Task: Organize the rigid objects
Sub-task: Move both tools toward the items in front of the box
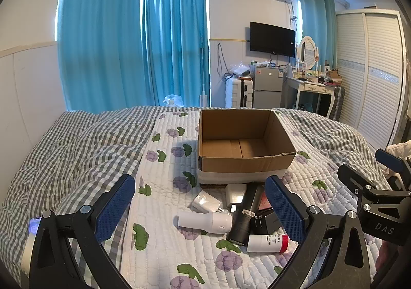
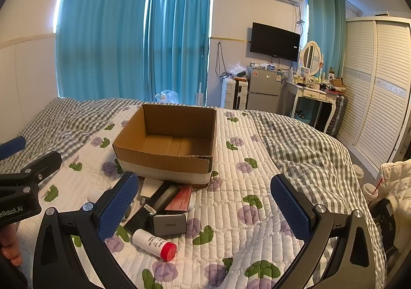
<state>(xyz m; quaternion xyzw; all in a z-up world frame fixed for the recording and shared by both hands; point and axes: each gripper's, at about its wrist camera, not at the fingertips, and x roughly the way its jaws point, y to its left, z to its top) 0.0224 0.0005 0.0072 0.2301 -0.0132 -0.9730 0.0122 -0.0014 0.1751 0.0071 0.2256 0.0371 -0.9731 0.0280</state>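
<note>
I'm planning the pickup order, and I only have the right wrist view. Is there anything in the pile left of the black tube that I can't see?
Observer: Yes. A white tube lies there, its wide end against the black tube.
Operator: Anything else on that side?
Observer: A white plug lies just beyond the white tube, toward the box.
Operator: Is the left claw holding something?
Observer: No. The left claw is open and holds nothing.
</note>
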